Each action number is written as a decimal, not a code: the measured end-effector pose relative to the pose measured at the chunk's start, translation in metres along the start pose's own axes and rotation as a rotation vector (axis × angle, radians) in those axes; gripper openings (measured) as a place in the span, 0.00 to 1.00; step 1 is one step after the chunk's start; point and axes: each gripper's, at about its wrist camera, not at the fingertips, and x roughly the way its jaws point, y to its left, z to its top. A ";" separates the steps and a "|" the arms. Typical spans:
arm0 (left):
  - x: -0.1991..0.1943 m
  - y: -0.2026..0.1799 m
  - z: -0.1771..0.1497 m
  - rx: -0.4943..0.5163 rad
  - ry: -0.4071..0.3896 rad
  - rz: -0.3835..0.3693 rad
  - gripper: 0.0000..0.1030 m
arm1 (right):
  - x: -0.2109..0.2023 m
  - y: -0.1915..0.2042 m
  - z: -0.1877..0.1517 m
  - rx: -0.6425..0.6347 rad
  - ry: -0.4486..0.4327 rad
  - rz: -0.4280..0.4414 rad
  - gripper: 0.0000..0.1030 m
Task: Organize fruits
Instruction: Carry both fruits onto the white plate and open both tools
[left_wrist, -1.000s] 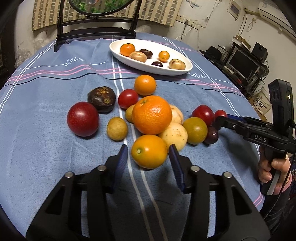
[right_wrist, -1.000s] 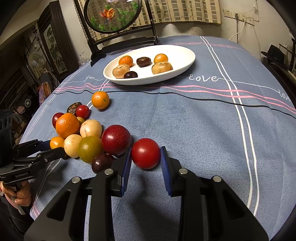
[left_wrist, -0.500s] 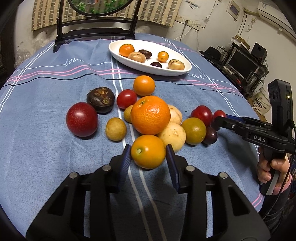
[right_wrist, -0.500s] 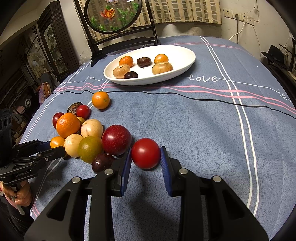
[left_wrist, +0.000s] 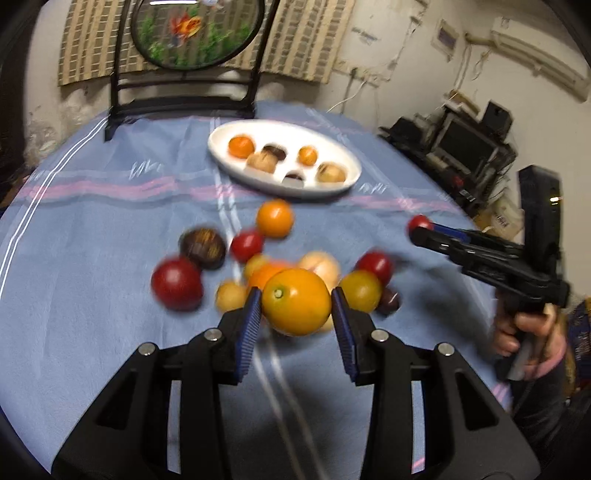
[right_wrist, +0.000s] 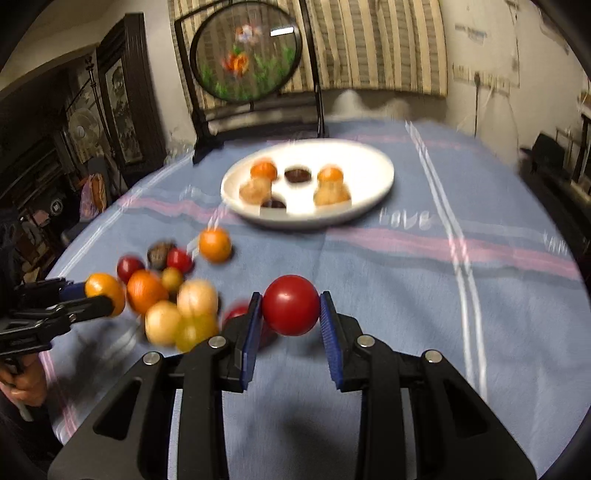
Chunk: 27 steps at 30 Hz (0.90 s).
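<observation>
My left gripper (left_wrist: 296, 308) is shut on a yellow-orange citrus fruit (left_wrist: 296, 301), held above the blue tablecloth. In the right wrist view, my right gripper (right_wrist: 290, 308) is shut on a small red round fruit (right_wrist: 290, 305), also lifted off the cloth. The left wrist view shows the right gripper (left_wrist: 421, 227) at the right with that red fruit at its tip. A cluster of loose fruits (left_wrist: 207, 273) lies on the cloth behind the held orange. A white oval plate (right_wrist: 373, 173) with several fruits sits at the far middle.
A dark stand with a round fish-picture screen (left_wrist: 192, 33) rises behind the plate. A person's hand (left_wrist: 524, 332) grips the right tool's handle. Shelves with electronics (left_wrist: 469, 147) stand beyond the table's right edge. Bare striped cloth (right_wrist: 461, 295) stretches right of the fruit pile.
The left gripper closed onto the yellow-orange fruit and raised it off the cloth. The right gripper, still shut on the red fruit, rose too. Both views tilted up toward the plate.
</observation>
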 end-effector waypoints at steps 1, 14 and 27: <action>-0.001 -0.001 0.012 0.008 -0.013 -0.003 0.38 | 0.001 -0.003 0.014 0.016 -0.020 0.013 0.31; 0.146 -0.014 0.154 0.068 0.044 0.135 0.38 | 0.104 -0.083 0.090 0.284 -0.090 -0.051 0.31; 0.212 -0.015 0.156 0.086 0.138 0.210 0.54 | 0.139 -0.091 0.095 0.200 -0.012 -0.039 0.35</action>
